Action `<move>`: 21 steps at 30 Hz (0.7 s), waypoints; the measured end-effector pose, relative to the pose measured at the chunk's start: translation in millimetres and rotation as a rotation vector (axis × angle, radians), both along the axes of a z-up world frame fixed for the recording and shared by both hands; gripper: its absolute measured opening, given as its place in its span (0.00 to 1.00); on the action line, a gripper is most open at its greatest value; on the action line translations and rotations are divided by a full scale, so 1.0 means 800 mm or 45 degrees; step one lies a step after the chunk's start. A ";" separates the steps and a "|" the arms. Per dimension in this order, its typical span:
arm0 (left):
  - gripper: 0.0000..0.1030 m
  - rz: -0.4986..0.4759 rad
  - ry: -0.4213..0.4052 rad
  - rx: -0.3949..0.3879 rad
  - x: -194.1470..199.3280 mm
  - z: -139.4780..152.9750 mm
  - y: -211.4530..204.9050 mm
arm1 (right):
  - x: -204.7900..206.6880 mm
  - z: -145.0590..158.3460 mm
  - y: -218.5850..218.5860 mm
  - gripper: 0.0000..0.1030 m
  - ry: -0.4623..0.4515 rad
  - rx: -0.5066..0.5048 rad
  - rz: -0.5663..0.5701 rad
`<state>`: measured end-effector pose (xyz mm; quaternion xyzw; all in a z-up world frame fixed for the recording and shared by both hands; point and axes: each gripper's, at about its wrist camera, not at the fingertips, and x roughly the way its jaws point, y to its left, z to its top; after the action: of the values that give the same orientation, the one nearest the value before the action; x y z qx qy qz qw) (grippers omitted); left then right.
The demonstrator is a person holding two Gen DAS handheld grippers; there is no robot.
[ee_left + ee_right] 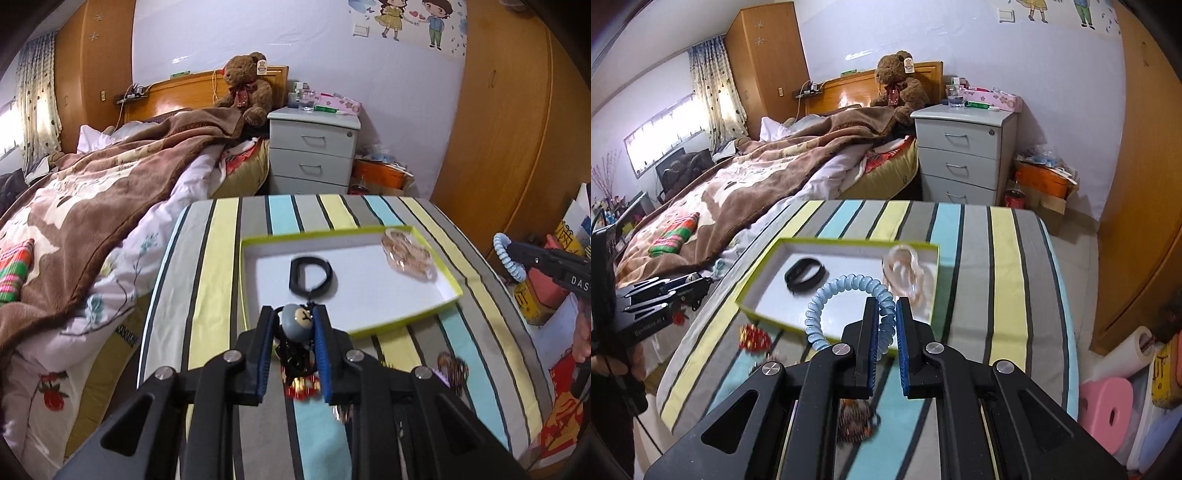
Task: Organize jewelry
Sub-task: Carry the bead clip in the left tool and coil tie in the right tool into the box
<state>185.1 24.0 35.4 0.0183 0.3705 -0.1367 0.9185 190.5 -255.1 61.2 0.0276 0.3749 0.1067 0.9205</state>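
between the left gripper's (295,314) nearly closed pads hung a doll charm (298,318), near the tray's (448,275) front rim. right gripper (886,306) pinched a blue coil band (846,284). black band (312,275) and pink bracelets (408,254) lay well apart inside; striped cloth (480,258) stayed bare rightward.

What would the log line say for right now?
left hand-held gripper: shut on doll charm | right hand-held gripper: shut on blue coil bracelet | tray: black band, pink bracelets
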 end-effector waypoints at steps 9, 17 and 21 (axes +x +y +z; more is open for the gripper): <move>0.22 0.005 0.014 0.013 0.068 -0.007 -0.011 | 0.076 -0.018 0.042 0.09 0.060 -0.047 0.019; 0.22 0.012 0.083 0.073 0.115 -0.056 -0.019 | 0.128 -0.073 0.080 0.09 0.121 -0.158 0.036; 0.22 0.014 0.123 0.090 0.129 -0.079 -0.021 | 0.147 -0.099 0.095 0.09 0.153 -0.205 0.059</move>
<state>288.5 7.0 -28.0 0.0421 0.4191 -0.1193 0.8991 308.1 -179.3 -17.9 -0.0487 0.4373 0.0956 0.8929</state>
